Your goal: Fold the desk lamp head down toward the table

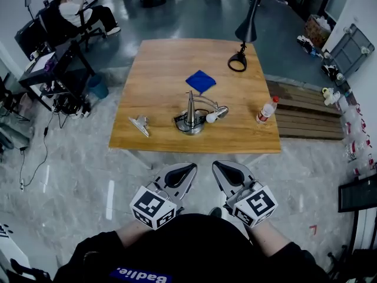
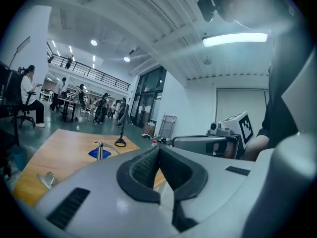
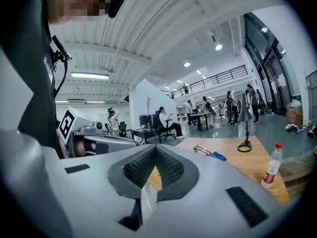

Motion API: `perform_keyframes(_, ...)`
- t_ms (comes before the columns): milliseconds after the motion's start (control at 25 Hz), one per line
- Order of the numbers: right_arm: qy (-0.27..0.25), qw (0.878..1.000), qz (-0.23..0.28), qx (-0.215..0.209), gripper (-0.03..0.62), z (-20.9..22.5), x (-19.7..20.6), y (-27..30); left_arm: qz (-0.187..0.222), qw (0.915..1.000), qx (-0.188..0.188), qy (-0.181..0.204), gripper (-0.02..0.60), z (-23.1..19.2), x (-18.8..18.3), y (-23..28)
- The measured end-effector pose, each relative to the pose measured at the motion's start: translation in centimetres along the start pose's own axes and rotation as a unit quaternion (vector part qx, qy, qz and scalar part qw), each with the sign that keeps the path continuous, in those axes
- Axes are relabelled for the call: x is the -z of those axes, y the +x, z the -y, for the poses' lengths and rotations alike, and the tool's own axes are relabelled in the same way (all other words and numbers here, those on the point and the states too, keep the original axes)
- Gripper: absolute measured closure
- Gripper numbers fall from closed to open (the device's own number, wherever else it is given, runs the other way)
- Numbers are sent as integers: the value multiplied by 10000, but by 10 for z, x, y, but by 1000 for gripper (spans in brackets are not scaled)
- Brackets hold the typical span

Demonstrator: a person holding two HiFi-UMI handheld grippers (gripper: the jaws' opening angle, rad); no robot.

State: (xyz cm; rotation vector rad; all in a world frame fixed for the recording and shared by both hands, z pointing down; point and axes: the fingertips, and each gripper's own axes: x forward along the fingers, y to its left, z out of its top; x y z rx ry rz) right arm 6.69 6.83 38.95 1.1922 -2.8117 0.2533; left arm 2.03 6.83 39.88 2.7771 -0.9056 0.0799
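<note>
A silver desk lamp (image 1: 192, 115) stands mid-table on a round base, its arm bent over and its head with a white bulb (image 1: 213, 116) low beside the base. It also shows small in the left gripper view as the silver lamp (image 2: 100, 150) and in the right gripper view (image 3: 203, 150). A black desk lamp (image 1: 242, 43) stands upright at the table's far right. My left gripper (image 1: 189, 168) and right gripper (image 1: 219, 165) hang side by side close to my body, short of the table's near edge. Both are shut with nothing between the jaws (image 2: 157, 150) (image 3: 155, 150).
On the wooden table (image 1: 159, 63) lie a blue cloth (image 1: 200, 80) behind the silver lamp and a metal clip (image 1: 140, 124) at the front left. A plastic bottle (image 1: 266, 109) stands at the front right. A person sits at a desk (image 1: 70, 13) far left; a bench (image 1: 306, 114) is right.
</note>
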Motion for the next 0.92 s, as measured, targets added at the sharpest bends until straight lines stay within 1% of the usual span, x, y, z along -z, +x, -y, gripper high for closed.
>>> perform_keyframes(280, -29, 10000, -14, 40, 589, -6, -1, 0, -23, 9999, -69, 89, 572, -3, 2, -6)
perform_keyframes(440, -42, 10000, -63, 36, 589, -10, 4, 3, -41, 9999, -81, 82, 572, -4, 8, -9)
perform_keyframes(920, -58, 9999, -133, 21, 589, -12, 10, 3, -36, 9998, -151, 134, 572, -2, 10, -12)
